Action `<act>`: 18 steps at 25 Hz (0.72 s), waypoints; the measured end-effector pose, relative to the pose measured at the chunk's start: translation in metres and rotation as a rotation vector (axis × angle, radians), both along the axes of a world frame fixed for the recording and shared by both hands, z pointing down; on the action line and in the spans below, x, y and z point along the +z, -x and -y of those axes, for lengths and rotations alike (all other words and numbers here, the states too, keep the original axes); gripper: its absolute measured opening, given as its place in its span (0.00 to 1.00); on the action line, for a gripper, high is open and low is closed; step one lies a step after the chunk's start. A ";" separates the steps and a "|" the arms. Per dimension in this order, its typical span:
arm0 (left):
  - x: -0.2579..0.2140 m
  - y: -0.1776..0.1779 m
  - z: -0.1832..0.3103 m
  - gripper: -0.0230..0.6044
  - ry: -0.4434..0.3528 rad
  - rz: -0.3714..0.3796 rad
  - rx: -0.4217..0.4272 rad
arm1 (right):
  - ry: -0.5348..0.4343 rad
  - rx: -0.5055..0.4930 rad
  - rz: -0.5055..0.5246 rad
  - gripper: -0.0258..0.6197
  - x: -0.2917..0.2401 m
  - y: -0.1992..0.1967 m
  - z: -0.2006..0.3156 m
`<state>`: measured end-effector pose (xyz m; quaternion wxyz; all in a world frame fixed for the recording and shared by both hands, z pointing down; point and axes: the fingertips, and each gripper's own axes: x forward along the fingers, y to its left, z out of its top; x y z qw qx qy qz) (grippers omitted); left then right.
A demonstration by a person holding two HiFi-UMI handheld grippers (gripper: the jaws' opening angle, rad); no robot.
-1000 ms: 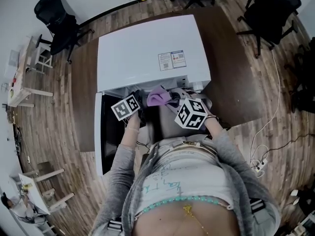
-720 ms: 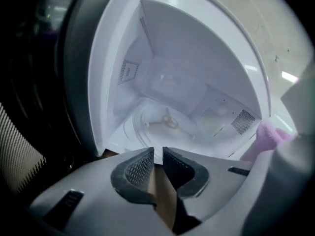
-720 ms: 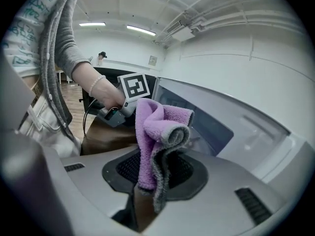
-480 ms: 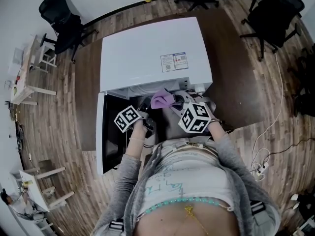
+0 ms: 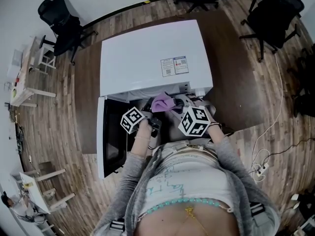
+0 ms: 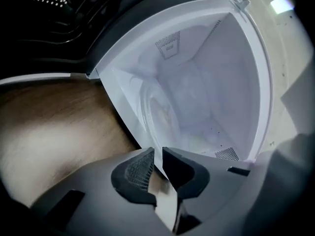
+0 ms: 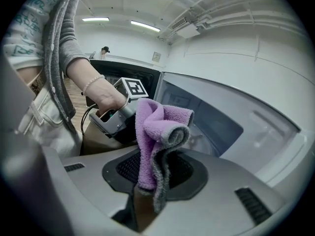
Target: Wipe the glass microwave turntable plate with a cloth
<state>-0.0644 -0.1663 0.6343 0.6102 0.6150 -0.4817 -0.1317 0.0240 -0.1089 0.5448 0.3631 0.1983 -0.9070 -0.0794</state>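
Observation:
The glass turntable plate (image 6: 158, 113) lies inside the white microwave cavity (image 6: 221, 82) and looks steeply tilted in the left gripper view. My left gripper (image 6: 157, 162) has just been closing, and its jaws now pinch the plate's near rim. In the head view the left gripper (image 5: 153, 123) is at the cavity mouth, with its marker cube beside it. My right gripper (image 7: 155, 173) is shut on a folded purple cloth (image 7: 157, 129). It holds the cloth (image 5: 162, 103) up in front of the opening, just right of the left gripper (image 7: 110, 119).
The microwave (image 5: 152, 58) stands on a brown wooden table (image 5: 231, 73), its dark door (image 5: 110, 136) swung open to the left. Black office chairs (image 5: 61, 21) stand around on the wooden floor. A cable and a power strip (image 5: 260, 166) lie at the right.
The left gripper has moved right and nearer to me and rolled, and its marker cube now faces another way. The right gripper and the cloth have barely moved.

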 end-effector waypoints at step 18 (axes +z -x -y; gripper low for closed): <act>0.002 0.000 0.016 0.12 0.034 -0.023 0.026 | 0.035 -0.003 -0.029 0.22 0.013 0.003 0.000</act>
